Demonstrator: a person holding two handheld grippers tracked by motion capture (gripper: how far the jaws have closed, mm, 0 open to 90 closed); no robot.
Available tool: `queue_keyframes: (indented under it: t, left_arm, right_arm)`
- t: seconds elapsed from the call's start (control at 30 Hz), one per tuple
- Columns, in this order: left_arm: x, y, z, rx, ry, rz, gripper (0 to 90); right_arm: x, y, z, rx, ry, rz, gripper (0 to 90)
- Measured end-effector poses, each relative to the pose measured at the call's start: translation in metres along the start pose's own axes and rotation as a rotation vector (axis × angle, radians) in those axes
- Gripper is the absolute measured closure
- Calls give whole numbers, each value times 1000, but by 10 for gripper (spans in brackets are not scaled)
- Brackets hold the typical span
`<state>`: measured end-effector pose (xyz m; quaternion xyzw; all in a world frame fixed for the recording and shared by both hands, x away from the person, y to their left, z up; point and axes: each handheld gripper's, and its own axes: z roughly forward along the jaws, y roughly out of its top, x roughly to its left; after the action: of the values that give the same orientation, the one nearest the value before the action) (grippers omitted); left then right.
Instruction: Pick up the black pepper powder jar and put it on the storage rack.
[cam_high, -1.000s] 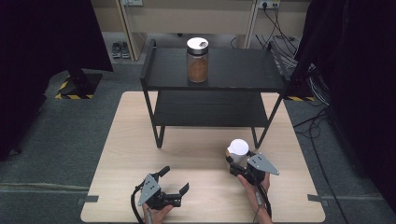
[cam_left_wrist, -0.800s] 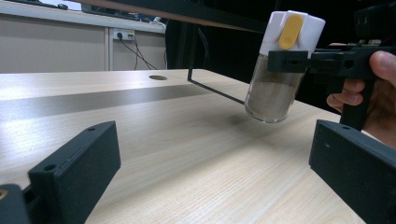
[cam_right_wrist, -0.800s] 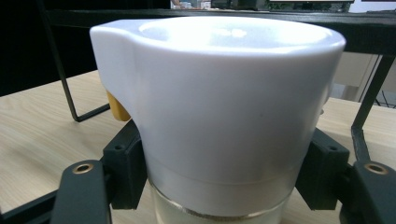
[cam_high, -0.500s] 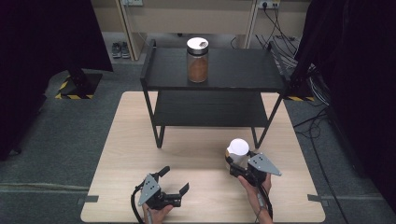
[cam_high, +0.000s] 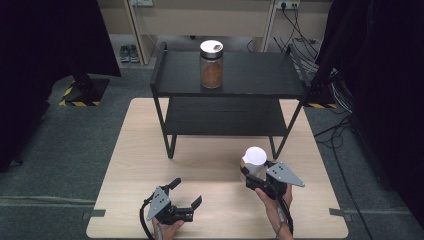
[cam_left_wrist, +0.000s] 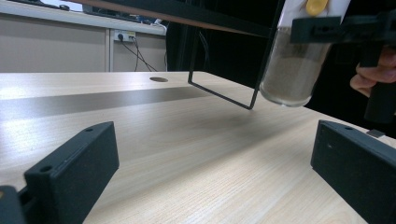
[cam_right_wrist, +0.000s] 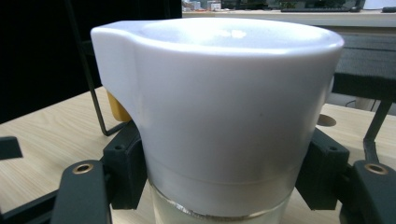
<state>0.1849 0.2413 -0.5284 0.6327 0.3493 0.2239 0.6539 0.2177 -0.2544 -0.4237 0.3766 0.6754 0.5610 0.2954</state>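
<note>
Grey carpet surrounds a pale wooden table (cam_high: 150, 150), on which a black two-tier shelf (cam_high: 260, 75) is set toward the far side. Two jars are counted: one white-lidded jar of brown powder (cam_high: 211, 64) is stood upright on the top tier of the shelf, and a second jar (cam_high: 253, 162), capped with a white lid (cam_right_wrist: 224, 107), is gripped by the right tool (cam_high: 257, 176) near the shelf's front right leg. Two tools are counted, one held in each hand.

The right tool's jaws are closed against both sides of the second jar just under its lid, as seen in the right gripper view. In the left gripper view this jar (cam_left_wrist: 294, 70) is seen lifted clear of the table, its base hanging above the wood. Its long axis is kept near vertical, slightly tilted, with the lid pointing up and a pale sandy powder filling the glass.

The left tool (cam_high: 186, 199) is held low over the table's near edge, its jaws spread wide with nothing between them.
</note>
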Motion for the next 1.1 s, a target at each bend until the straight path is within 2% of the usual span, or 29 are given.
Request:
queue_keyframes:
  t: [0.47,0.73,1.1]
  left_arm:
    - [0,0,0,2,-2,4,2]
    - [0,0,0,2,-3,3,2]
    - [1,0,0,2,-5,1,3]
  right_arm:
    - [3,28,-9,-13,43,13,307]
    - [1,55,-11,-8,69,16,307]
    - [1,96,-10,-23,104,-25,307]
